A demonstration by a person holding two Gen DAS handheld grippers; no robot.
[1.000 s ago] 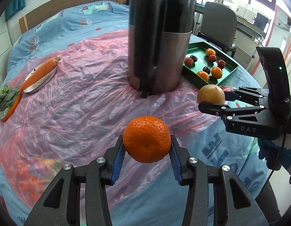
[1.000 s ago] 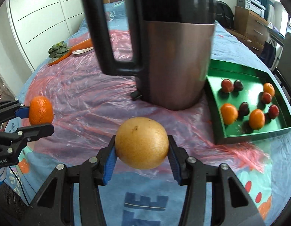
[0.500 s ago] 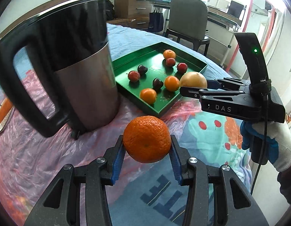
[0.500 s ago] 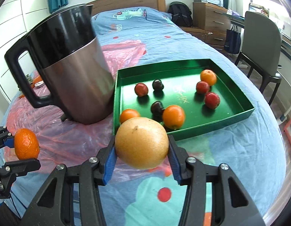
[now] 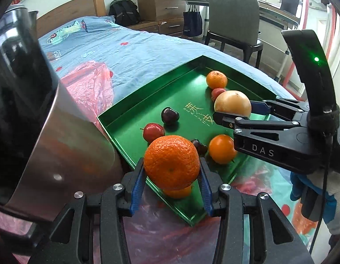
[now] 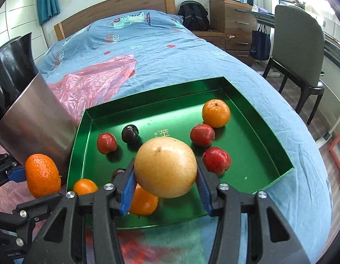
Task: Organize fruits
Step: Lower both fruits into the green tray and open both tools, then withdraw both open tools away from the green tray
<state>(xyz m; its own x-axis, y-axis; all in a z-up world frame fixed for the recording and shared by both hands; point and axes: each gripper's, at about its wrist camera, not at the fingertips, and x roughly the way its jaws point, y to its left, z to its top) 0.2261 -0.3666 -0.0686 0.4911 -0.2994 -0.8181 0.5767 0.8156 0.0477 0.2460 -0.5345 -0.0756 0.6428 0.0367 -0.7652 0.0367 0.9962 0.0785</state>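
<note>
My left gripper point(image 5: 171, 184) is shut on a bright orange mandarin point(image 5: 171, 161), held above the near corner of the green tray point(image 5: 134, 101). My right gripper point(image 6: 165, 190) is shut on a larger yellow-brown round fruit point(image 6: 165, 167), held over the tray's point(image 6: 258, 123) near part. The right gripper point(image 5: 232, 115) and its fruit point(image 5: 232, 103) also show in the left wrist view. Inside the tray lie several small fruits: oranges point(image 6: 216, 113), red ones point(image 6: 216, 160) and a dark one point(image 6: 130, 133). The left gripper's mandarin point(image 6: 42, 175) appears at the left of the right wrist view.
A tall steel and black kettle point(image 5: 37, 121) stands just left of the tray on a pink plastic sheet point(image 6: 93, 85) over the blue bedspread. A grey chair point(image 6: 300, 50), a wooden dresser point(image 5: 161, 6) and a backpack point(image 6: 193, 15) stand beyond the bed.
Both grippers have swept to the right with their fruits, from in front of the kettle to over the green tray. The kettle has slid to the left edge of both views.
</note>
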